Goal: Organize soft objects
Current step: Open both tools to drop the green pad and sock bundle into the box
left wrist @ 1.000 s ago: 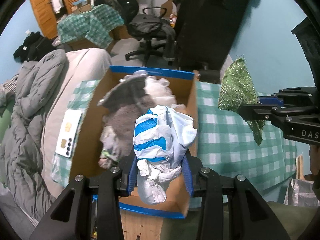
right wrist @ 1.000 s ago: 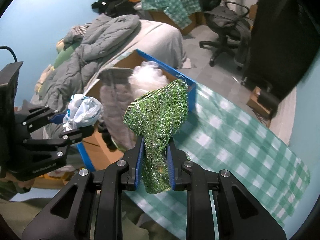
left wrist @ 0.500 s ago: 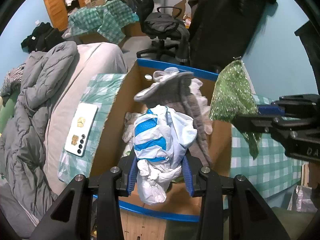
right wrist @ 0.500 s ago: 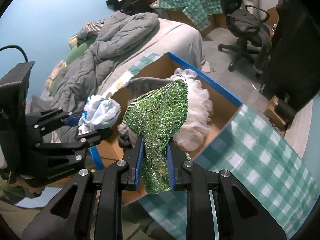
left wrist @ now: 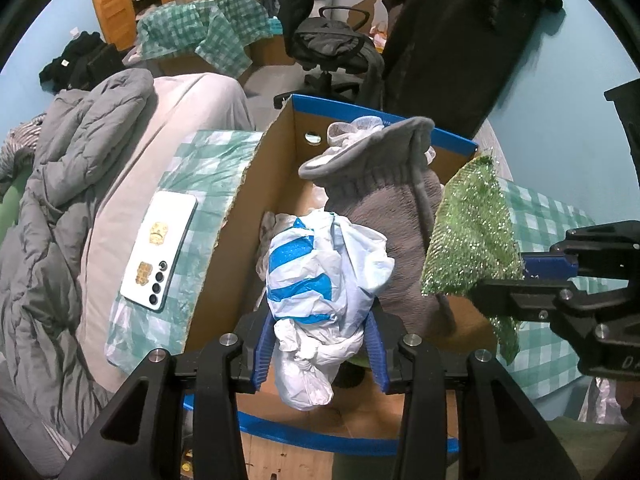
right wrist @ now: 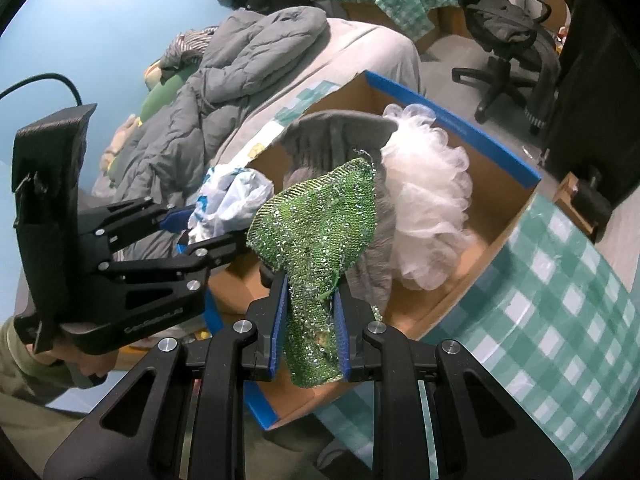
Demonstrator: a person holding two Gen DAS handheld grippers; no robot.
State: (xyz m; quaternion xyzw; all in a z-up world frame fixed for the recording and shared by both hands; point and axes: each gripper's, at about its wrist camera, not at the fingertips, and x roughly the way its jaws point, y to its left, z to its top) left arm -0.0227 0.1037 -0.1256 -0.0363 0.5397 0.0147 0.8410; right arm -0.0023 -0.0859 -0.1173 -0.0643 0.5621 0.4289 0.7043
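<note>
Both loads over the box (left wrist: 256, 184) now: left gripper (left wrist: 318, 344) clamped on bag (left wrist: 320, 272), jaws just easing wider; right gripper (right wrist: 308, 320) clamped on green cloth (right wrist: 316, 232). Mid-drop step. Next: lower, release inside beside sock (left wrist: 384, 184).

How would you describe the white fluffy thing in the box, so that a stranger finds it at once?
Look into the open cardboard box with blue edges, beside the bed. At its far end, next to the grey knitted garment, lies a mesh bath pouf. It alone is white, frilly and translucent.
</note>
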